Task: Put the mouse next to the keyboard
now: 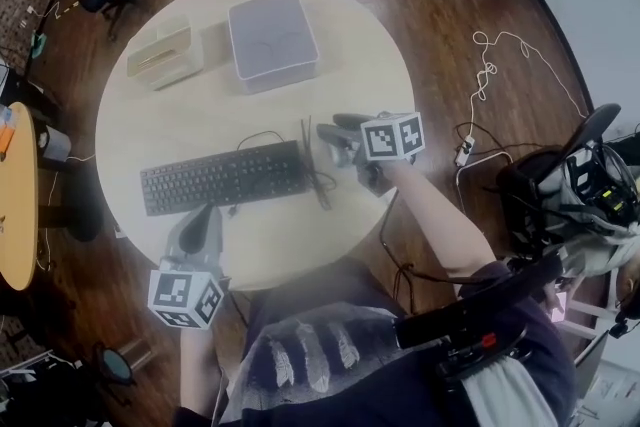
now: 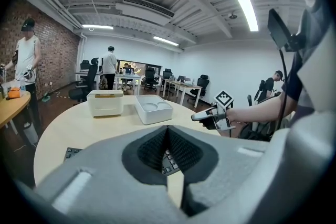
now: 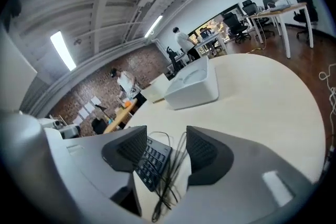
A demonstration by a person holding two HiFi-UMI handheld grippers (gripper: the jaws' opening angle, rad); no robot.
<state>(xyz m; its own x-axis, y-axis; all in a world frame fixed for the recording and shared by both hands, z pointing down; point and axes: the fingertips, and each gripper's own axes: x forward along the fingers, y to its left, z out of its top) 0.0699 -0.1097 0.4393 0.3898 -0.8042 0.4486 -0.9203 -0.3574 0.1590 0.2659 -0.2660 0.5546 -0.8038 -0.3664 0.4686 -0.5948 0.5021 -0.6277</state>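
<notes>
1. Apparently, the right gripper (image 1: 332,137) is hovering just off the right end of the long black computer keyboard (image 1: 222,177). Its jaws are standing spread and pinching nothing. Along them, only the keyboard's corner and a tangle of thin black cables (image 3: 169,181) are showing in the gap.
2. The left gripper (image 1: 203,227) is hanging at the keyboard's near edge, on the person's side. Its jaws are pressed together and empty.
3. The mouse is not showing clearly in any view. I am judging that it is lying at the keyboard's right end, beneath the right gripper where the cables are gathering, but I cannot confirm this.
4. With open, empty jaws beside the keyboard, the work seems to be sitting at the placing end of the task, though I cannot tell whether the mouse is already down.
5. The next move is calling for a clear look at the keyboard's right end. It also calls for keeping the jaws out of the cables while confirming that the mouse is resting just beside the keyboard on the round pale wooden table (image 1: 150,115).
</notes>
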